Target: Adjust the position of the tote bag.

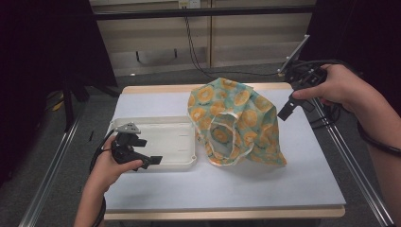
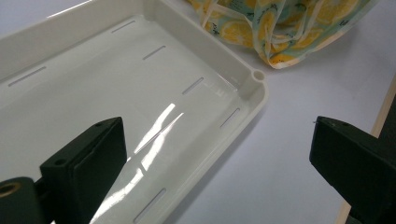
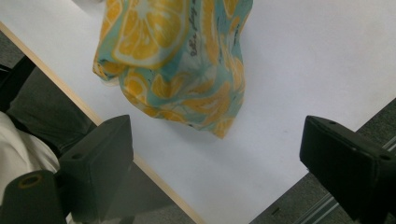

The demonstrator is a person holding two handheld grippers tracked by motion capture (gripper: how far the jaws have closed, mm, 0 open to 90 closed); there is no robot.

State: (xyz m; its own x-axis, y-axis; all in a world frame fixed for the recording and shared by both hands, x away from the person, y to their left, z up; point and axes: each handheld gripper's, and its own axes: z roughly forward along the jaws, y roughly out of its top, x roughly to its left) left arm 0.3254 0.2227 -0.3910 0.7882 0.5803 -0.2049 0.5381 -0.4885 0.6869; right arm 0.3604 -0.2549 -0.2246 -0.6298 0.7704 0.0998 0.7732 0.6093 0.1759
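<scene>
A crumpled teal cloth (image 1: 236, 118) printed with orange citrus slices and edged in cream lies right of the table's middle. Its near corner (image 3: 177, 60) shows in the right gripper view, and its cream-trimmed edge (image 2: 275, 28) shows in the left gripper view. A shallow white slotted tray (image 1: 175, 137) sits to the cloth's left, with nothing in it. My left gripper (image 1: 147, 151) hovers over the tray's front edge, its jaws wide apart (image 2: 215, 126) and holding nothing. My right gripper (image 1: 293, 106) hangs above the cloth's right side, also open (image 3: 217, 123) and holding nothing.
The white tabletop (image 1: 227, 184) has a wooden front edge (image 3: 154, 172). Metal rails (image 1: 359, 175) run along both sides of the table. Cables (image 1: 326, 118) lie by the right rail, and a dark stand (image 1: 68, 101) is at the left.
</scene>
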